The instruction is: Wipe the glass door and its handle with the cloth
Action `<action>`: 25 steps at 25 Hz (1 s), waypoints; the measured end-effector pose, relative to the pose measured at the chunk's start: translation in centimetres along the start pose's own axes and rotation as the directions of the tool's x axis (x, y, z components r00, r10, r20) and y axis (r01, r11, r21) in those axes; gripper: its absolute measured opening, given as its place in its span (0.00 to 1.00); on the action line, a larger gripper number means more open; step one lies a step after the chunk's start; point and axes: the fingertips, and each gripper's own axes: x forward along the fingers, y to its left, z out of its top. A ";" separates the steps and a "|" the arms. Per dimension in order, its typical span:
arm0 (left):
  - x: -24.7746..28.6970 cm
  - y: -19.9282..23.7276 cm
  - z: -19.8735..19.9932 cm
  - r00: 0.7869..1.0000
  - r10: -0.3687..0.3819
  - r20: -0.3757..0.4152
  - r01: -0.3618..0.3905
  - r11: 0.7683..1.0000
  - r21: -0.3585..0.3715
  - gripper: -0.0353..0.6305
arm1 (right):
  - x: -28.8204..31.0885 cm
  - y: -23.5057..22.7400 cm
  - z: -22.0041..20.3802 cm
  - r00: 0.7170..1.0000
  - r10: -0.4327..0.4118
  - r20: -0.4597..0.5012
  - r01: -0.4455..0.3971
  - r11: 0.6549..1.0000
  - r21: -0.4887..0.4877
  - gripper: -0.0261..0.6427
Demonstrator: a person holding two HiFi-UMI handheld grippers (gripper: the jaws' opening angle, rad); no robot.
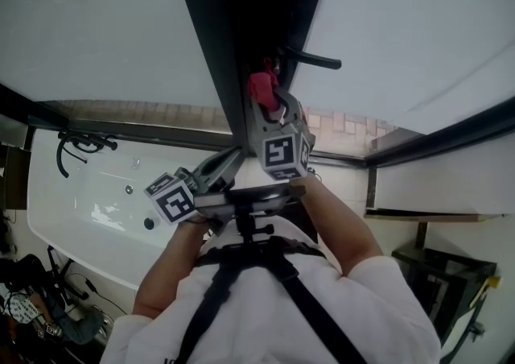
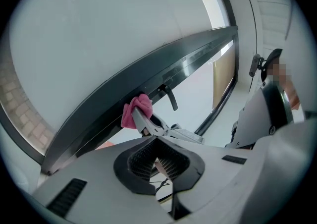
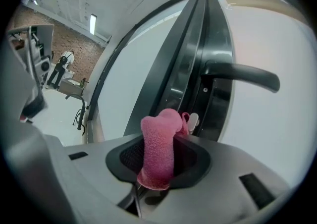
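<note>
A dark-framed glass door (image 1: 241,24) runs up the middle of the head view, with its black lever handle (image 1: 311,58) sticking out to the right. My right gripper (image 1: 265,98) is shut on a pink cloth (image 1: 261,85), which it holds against the frame just below the handle. In the right gripper view the cloth (image 3: 159,143) stands up between the jaws, and the handle (image 3: 242,75) is above and to its right. My left gripper (image 1: 228,163) hangs lower and left of the right one. Its pads (image 2: 171,161) meet at the tips with nothing between them. From there I see the cloth (image 2: 136,110) and handle (image 2: 170,97).
A white bathtub (image 1: 88,209) with a black faucet (image 1: 80,145) lies at the left beyond the glass. A dark stand (image 1: 442,274) is at the lower right. A second glass panel (image 1: 418,24) fills the right. A person (image 3: 62,67) stands far off by a brick wall.
</note>
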 end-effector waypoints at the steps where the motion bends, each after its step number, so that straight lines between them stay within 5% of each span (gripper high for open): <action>1: -0.1 0.2 0.0 1.000 -0.003 0.003 0.003 1.000 0.001 0.04 | 0.2 0.1 -0.5 1.000 0.005 -0.006 -0.005 1.000 -0.006 0.20; 8: -0.3 0.7 -0.6 0.999 -0.041 -0.003 0.041 0.999 0.005 0.04 | 1.3 0.4 -2.2 0.999 0.027 -0.031 -0.026 0.999 0.026 0.20; 15: 0.6 -0.8 -0.4 0.999 -0.038 -0.029 0.038 0.999 -0.001 0.04 | 2.4 0.4 -3.5 0.994 0.065 -0.087 -0.070 0.996 -0.058 0.21; 25: 0.4 -0.7 -0.4 0.999 -0.035 -0.027 0.035 0.999 0.001 0.04 | 2.2 -2.8 -7.6 0.977 0.003 -0.212 -0.015 0.998 -0.054 0.20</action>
